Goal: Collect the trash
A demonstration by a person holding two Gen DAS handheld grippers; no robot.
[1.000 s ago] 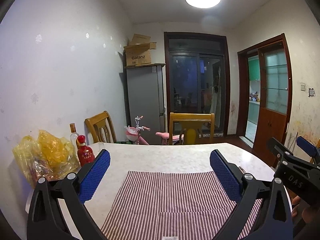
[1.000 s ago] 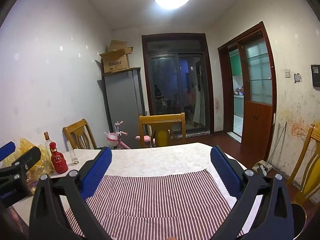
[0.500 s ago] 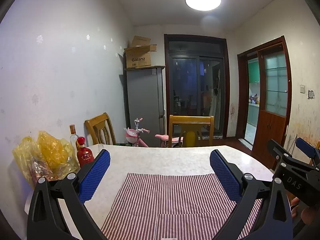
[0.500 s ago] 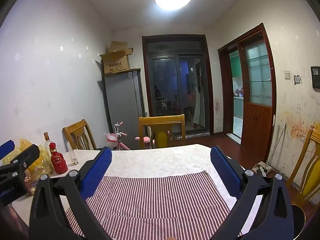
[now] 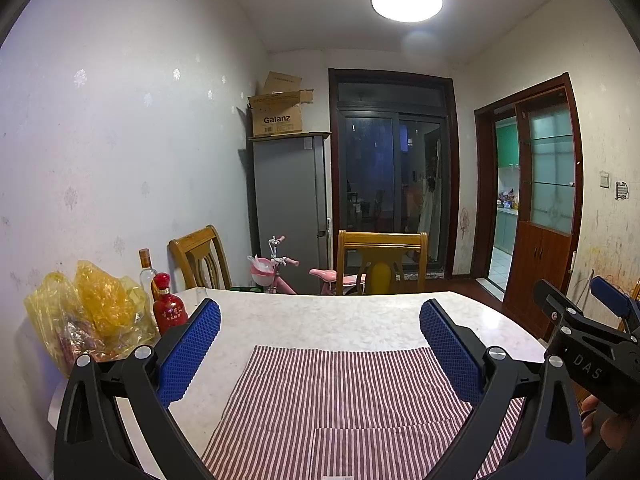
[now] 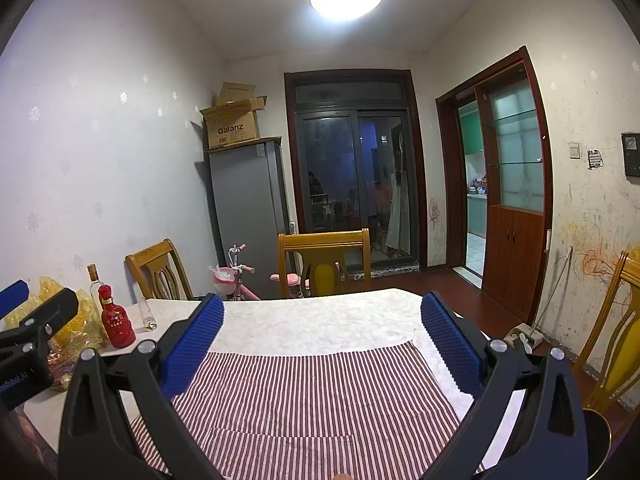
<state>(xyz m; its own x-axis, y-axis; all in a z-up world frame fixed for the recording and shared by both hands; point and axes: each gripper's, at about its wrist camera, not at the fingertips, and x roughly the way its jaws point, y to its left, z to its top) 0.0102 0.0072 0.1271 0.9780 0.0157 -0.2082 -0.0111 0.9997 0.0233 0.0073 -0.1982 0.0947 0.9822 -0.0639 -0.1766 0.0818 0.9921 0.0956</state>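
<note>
A crumpled yellow plastic bag (image 5: 88, 312) with wrappers inside lies at the table's left edge, also seen in the right wrist view (image 6: 80, 320). My left gripper (image 5: 320, 344) hovers open over a red-and-white striped cloth (image 5: 340, 392) with nothing between its blue pads (image 5: 188, 352). My right gripper (image 6: 320, 340) is open too, above the same cloth (image 6: 304, 396), and holds nothing. Each gripper shows at the edge of the other's view: the right gripper (image 5: 592, 344) and the left gripper (image 6: 32, 332). No loose trash shows on the cloth.
A red bottle (image 6: 116, 320), a clear bottle (image 6: 95, 284) and a small glass (image 6: 147, 314) stand beside the bag on the marble table (image 6: 320, 320). Wooden chairs (image 6: 324, 264) ring the table. A dark round container (image 6: 596, 436) sits on the floor at right.
Both views have tilted up very slightly, so the table sits a little lower in frame. Both grippers stay open and hold nothing.
</note>
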